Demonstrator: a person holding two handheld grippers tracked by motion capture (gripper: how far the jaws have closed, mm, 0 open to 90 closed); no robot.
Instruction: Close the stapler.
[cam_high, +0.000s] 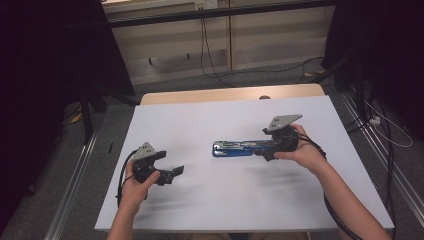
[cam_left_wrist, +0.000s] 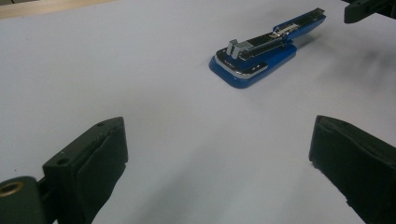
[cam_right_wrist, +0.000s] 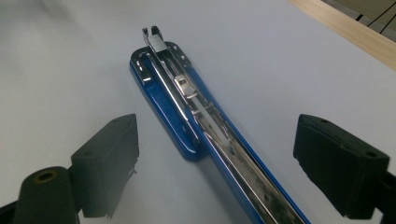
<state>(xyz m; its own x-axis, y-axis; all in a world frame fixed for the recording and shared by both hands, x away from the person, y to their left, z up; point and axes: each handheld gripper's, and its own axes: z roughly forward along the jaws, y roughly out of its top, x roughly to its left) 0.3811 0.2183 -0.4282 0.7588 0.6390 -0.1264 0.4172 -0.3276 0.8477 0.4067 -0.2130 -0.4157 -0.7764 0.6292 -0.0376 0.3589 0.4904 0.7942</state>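
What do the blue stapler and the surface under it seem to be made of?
Stapler: the blue body looks like glossy plastic or painted metal, since it carries bright highlights; its inner rail looks like bare polished metal, silvery and mirror-like. White surface: matte, probably paper or board laid on a wooden table, whose pale edge shows behind.

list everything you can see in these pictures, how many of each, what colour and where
stapler: one, blue with silver metal inside, swung open flat near the middle of the white sheet, between the right gripper's open jaws
white sheet: one, white, covering most of the table
table: one, light wood, its far edge bare beyond the sheet
cables: several, black, on the floor behind and right of the table
left gripper: one, black with a grey plate, near left part of the sheet, jaws open, nothing between them
right gripper: one, black with a grey plate, at the stapler's right end, jaws open
hands: two, one on each gripper
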